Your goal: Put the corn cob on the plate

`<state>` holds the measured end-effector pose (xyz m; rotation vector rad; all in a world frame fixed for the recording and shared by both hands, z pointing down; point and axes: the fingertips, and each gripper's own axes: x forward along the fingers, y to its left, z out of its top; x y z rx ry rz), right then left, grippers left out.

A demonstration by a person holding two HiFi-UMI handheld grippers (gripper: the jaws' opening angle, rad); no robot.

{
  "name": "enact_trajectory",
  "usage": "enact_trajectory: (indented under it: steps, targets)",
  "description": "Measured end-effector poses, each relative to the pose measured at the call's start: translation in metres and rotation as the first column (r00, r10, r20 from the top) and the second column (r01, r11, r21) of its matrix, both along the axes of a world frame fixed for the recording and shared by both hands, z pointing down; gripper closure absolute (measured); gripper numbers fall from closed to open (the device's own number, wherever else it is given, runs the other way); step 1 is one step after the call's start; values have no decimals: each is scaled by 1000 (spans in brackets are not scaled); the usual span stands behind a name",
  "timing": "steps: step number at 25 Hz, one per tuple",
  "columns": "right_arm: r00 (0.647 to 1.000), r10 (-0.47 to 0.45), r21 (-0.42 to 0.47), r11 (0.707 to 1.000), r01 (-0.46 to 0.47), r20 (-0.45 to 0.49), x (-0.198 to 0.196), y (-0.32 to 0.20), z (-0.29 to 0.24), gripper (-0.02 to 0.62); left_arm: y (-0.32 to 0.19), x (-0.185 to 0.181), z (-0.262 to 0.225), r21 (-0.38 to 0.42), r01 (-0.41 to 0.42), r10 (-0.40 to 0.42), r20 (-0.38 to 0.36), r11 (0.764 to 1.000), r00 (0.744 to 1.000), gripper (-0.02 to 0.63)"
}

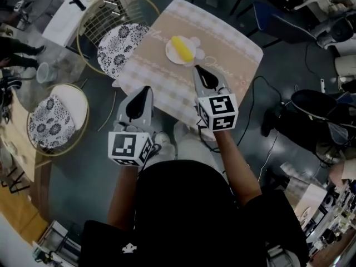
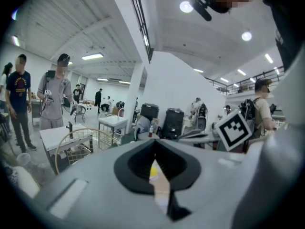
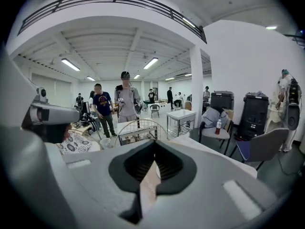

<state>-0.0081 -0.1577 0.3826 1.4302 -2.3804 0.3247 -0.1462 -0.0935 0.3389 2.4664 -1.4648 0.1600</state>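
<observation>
Your smooth yellow corn cob [image 1: 182, 48] lies on the round white plate [image 1: 170, 54], mid-desk [image 1: 233, 54] on checked cloth. Left gripper [image 1: 147, 88] and right gripper [image 1: 197, 68]: jaws closed, empty.

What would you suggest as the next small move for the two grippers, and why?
Probably just draw both grippers back to rest; nothing seems left to do. The corn cob already lies on the plate on the table, and the right gripper and left gripper are both shut, empty, and short of the plate.
</observation>
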Motion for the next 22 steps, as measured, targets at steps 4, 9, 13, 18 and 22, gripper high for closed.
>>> enact_trajectory:
  steps: [4,9,13,18,22]
  targets:
    - [1000,-9,48,999,8,21,-10,19,-31,592,8,-6,-17,37,-2,2,-6,999,1000,597]
    - [1000,-12,93,996,9,25,-17,44,-59,592,24,-8,-34,88,-25,23,18,996,1000,597]
    - [998,-16,141,990,7,60,-23,68,-73,592,44,-4,-38,112,-55,53,18,992,998,597]
    - [997,-15,172,985,2,75,-35,92,-79,592,68,1,-40,136,-110,107,33,985,994,597]
    - [997,-11,176,984,-2,76,-41,105,-82,592,80,2,-45,160,-153,142,79,975,987,597]
